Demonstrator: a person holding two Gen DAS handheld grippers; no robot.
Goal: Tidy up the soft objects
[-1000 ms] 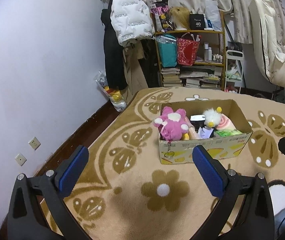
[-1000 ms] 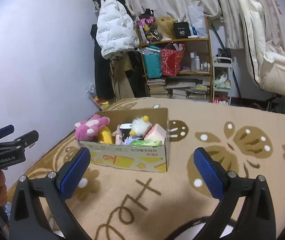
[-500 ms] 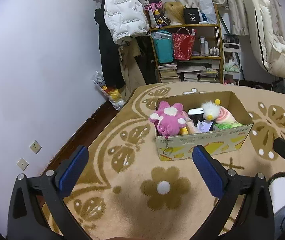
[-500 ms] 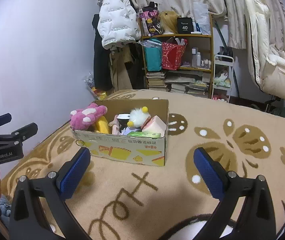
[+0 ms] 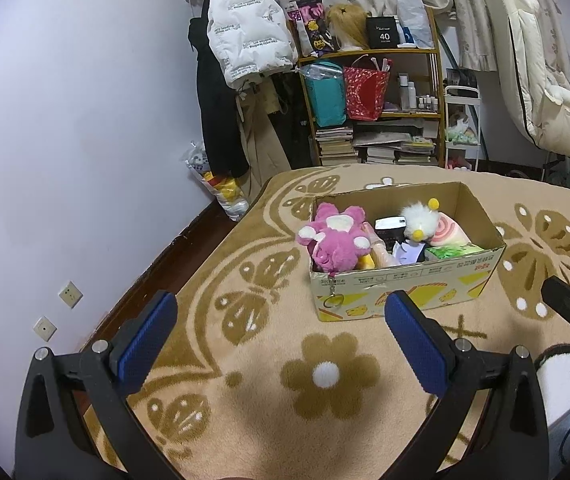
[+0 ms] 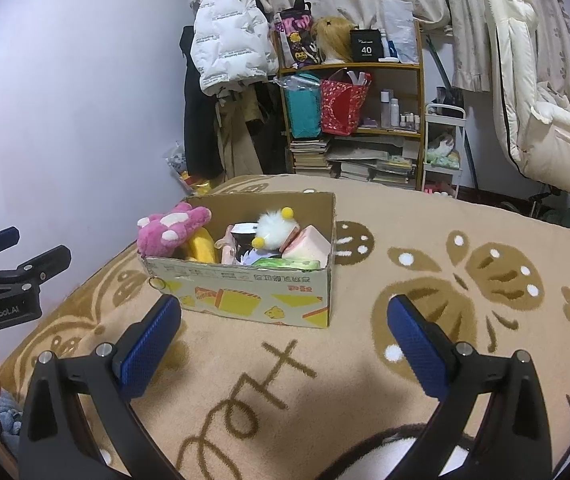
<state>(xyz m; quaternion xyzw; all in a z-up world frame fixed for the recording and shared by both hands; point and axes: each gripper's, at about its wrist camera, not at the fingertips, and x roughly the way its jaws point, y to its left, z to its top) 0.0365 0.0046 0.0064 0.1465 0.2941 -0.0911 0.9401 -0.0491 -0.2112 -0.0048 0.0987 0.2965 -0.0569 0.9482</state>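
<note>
Both the left gripper (image 5: 281,336) and right gripper (image 6: 285,338) gape wide, empty; approach the printed cardboard box (image 6: 245,292) ahead squarely, seizing the pink plush toy (image 5: 335,240) by its body.

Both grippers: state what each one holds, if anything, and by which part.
Nothing is held. The left gripper and right gripper are both open and empty above the blanket, short of the cardboard box of soft toys.

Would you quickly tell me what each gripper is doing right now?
Left gripper: open, holding nothing.
Right gripper: open, holding nothing.
</note>
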